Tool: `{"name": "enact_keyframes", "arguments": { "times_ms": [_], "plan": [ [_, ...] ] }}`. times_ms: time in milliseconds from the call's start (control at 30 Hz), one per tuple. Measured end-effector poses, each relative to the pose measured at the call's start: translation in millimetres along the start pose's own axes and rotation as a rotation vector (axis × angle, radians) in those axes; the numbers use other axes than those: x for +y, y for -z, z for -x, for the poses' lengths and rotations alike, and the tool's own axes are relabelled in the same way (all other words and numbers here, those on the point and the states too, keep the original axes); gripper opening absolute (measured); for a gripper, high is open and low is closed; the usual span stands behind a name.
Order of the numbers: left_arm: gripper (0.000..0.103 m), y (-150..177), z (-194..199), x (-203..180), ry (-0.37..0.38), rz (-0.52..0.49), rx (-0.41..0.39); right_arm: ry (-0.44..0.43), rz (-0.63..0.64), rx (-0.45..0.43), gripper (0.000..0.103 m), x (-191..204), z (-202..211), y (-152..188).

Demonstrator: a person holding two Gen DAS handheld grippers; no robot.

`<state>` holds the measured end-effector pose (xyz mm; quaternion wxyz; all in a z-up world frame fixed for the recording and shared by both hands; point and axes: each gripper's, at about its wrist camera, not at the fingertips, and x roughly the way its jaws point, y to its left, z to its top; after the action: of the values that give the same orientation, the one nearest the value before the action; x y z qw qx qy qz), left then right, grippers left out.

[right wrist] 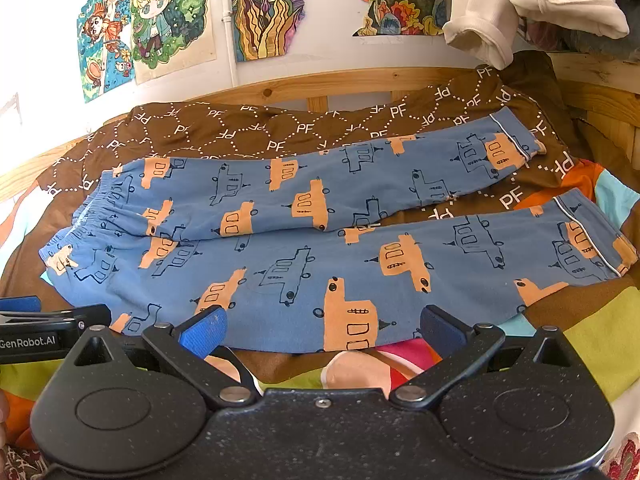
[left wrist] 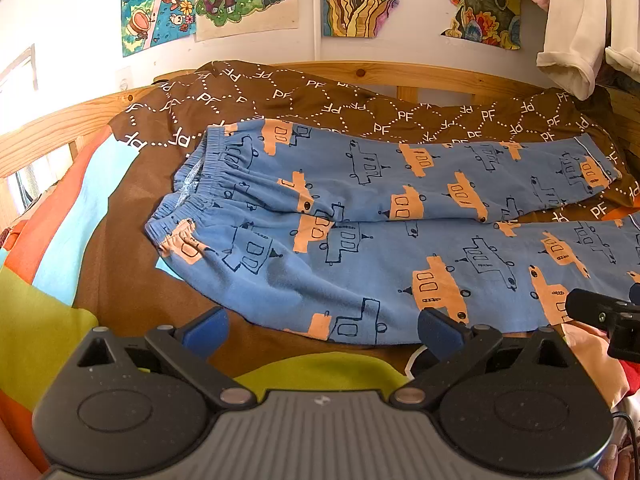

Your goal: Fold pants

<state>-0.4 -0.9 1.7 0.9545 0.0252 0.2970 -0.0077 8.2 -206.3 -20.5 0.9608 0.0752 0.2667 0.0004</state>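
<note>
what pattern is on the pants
The pants are blue with orange and dark-outlined vehicle shapes, plus white piping near the cuffs. The right wrist view shows it best.

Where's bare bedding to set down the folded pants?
Free: brown cover left of the waistband, and the PF quilt strip between the far leg and the wooden rail. Crowded: mid-bed under the pants, and the near edge by both grippers.
</note>
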Motion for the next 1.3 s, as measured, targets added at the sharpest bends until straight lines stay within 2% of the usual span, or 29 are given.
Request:
{"name": "enact_keyframes", "arguments": {
  "times_ms": [1300],
  "plan": [
    [0.103, 2.0, -1.7, 1.2, 0.001, 0.001, 0.005, -0.001, -0.002, 0.003, 0.102, 1.4, 0.3, -4.5]
  ]
}}
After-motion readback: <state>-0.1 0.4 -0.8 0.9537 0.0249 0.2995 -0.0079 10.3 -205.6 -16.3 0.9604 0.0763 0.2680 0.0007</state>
